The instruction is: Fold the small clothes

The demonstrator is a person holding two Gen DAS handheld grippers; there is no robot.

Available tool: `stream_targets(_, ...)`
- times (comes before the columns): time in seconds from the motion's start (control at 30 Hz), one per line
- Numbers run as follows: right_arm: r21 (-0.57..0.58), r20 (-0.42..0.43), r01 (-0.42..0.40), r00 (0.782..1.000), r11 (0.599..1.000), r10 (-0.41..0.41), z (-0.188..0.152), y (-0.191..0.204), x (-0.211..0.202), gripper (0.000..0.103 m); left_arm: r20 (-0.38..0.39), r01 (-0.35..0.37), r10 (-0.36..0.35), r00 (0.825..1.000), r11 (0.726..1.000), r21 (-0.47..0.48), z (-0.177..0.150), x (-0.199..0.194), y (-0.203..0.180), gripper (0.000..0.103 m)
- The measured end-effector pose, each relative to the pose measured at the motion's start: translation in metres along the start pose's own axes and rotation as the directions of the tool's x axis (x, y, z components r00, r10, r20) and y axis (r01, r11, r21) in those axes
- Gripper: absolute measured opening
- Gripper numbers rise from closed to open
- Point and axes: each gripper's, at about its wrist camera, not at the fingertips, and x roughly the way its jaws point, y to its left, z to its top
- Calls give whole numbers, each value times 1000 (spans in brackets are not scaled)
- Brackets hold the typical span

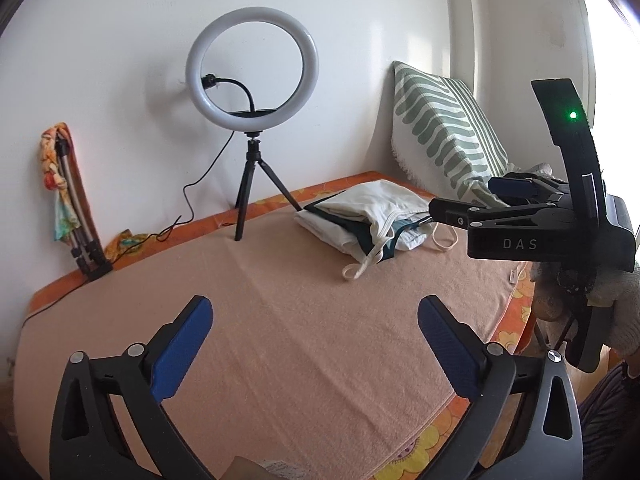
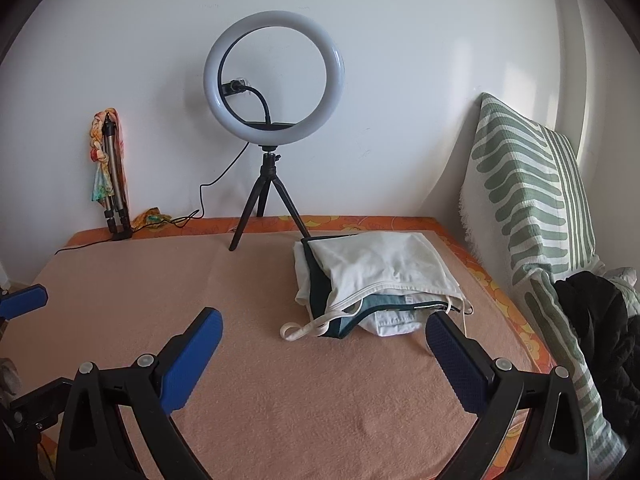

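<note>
A small stack of folded clothes (image 2: 376, 276), white on top with dark green and light blue pieces beneath and loose white straps, lies on the peach towel (image 2: 280, 380) at the back right. It also shows in the left wrist view (image 1: 368, 216). My right gripper (image 2: 322, 330) is open and empty, just in front of the stack. Seen from the left wrist, the right gripper (image 1: 460, 204) hovers beside the stack's right edge. My left gripper (image 1: 316, 320) is open and empty over the bare towel, well short of the stack.
A ring light on a tripod (image 2: 272, 120) stands at the back against the wall, its cable trailing left. A folded tripod with coloured cloth (image 2: 110, 184) leans at back left. A green striped pillow (image 2: 532, 216) and dark clothes (image 2: 600, 328) sit on the right.
</note>
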Motion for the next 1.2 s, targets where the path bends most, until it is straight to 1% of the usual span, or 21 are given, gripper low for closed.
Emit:
stream_targets(0.17,26,5,-7,1000,1000,7,-16,10,-1,103,-54,-21,20,998,999,-24,-12,8,10,102)
stream_targets(0.3,36,37,21,999,999,-23,-22,12,-2,103,-65,-50,49,997,998,-23,-18,12,15,102)
stream_targets(0.37,33,37,28,999,999,-29,-25,13,1,103,-73,-64,62,995,998,-18,-21,14,17,102)
stream_targets(0.47,65,46,36,998,997,-39,-29,10,3,103,-87,-95,94,992,995,-4,-27,16,18,102)
stream_targets(0.6,82,44,34,998,996,-38,-32,7,6,103,-107,-101,100,989,995,-6,-34,17,20,102)
stream_targets(0.7,79,42,48,998,996,-52,-35,7,6,103,-112,-117,117,987,993,6,-38,16,20,102)
stream_targets(0.97,82,38,43,998,996,-46,-36,7,7,103,-110,-143,142,984,990,1,-42,11,23,102)
stream_targets(1.2,82,37,41,998,996,-44,-38,8,9,103,-110,-144,143,984,990,2,-42,9,24,102)
